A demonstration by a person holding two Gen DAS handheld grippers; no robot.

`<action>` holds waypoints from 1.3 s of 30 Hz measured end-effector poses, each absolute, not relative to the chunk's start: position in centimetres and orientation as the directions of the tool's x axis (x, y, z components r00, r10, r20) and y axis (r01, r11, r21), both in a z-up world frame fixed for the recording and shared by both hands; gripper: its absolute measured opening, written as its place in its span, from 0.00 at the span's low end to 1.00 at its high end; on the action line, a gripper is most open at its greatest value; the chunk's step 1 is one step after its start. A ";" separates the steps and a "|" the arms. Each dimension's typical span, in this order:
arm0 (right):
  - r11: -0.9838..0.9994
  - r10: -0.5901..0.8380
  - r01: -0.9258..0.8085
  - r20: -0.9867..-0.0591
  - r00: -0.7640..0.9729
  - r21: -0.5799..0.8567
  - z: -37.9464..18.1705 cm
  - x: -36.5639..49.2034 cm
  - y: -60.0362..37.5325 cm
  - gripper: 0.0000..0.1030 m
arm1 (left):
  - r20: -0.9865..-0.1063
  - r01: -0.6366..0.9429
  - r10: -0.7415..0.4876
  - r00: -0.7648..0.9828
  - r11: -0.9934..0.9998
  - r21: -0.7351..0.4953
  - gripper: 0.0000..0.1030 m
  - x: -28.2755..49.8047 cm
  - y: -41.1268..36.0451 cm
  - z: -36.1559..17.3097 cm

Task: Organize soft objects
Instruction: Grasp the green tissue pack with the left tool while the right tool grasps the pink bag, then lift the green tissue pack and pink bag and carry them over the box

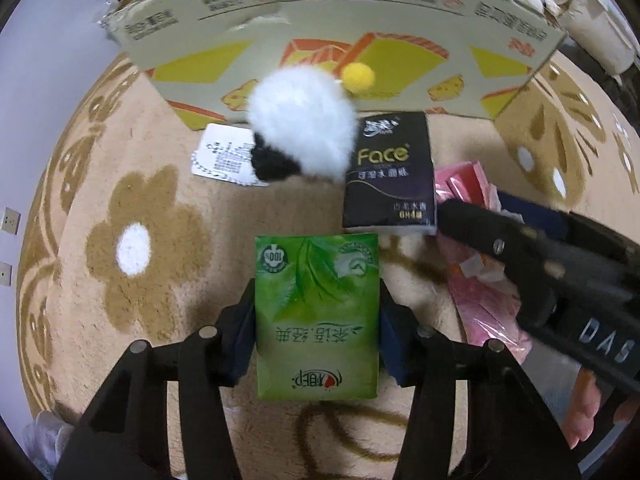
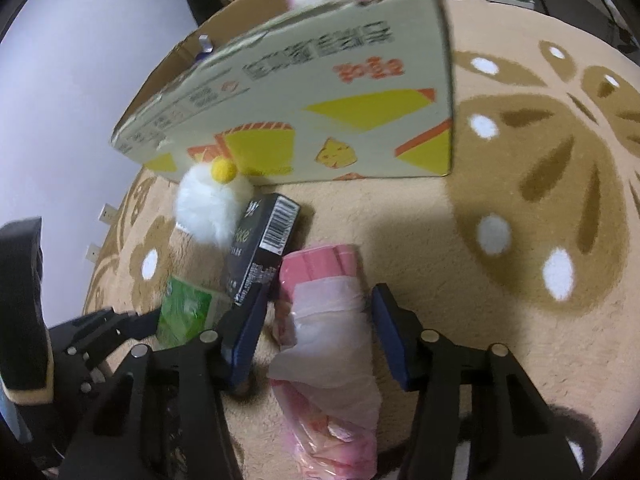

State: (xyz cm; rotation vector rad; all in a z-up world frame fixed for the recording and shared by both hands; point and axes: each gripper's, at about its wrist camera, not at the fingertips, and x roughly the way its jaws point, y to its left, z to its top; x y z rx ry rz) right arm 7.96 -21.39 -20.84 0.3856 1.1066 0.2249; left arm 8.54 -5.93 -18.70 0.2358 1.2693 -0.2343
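Beige flower-patterned carpet (image 1: 132, 208) holds the clutter: the left tool (image 1: 318, 312) clamps a green tissue pack (image 1: 318, 316), while the right tool (image 2: 318, 328) straddles a pink plastic-wrapped bundle (image 2: 324, 332) without gripping; a cardboard box (image 1: 320, 60) stands beyond.

Between my left gripper's (image 1: 318, 312) blue-padded black fingers (image 1: 244, 320) I see a bright green tissue pack (image 1: 317, 320) printed with a leaf and dark green characters. Just beyond the fingertips sits a black tissue pack (image 1: 390, 176) with gold lettering, and beside it a white fluffy toy (image 1: 304, 128) with a black patch and a yellow pompom (image 1: 358, 77). Between my right gripper's (image 2: 318, 320) blue pads (image 2: 390, 340) lies a pink roll of bags (image 2: 328, 340) wrapped in translucent white. Further ahead, the pale cardboard box (image 2: 360, 92) shows yellow and orange shapes. Under everything, a beige carpet (image 1: 180, 168) carries brown flowers with white centres.
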 end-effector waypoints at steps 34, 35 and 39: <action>0.954 0.176 0.077 -0.749 0.638 0.289 -16.8 5.8 -23.7 0.18 | -0.837 0.133 0.049 0.545 0.981 0.144 0.49 8.5 -3.3 -13.1; 0.957 0.169 0.070 -0.738 0.654 0.281 -16.3 5.7 -23.8 0.18 | -0.832 0.132 0.043 0.552 0.982 0.139 0.49 8.4 -3.1 -12.9; 0.967 0.145 0.044 -0.684 0.715 0.252 -14.1 4.4 -24.9 0.18 | -0.815 0.131 0.035 0.579 0.982 0.136 0.49 7.9 -2.9 -11.9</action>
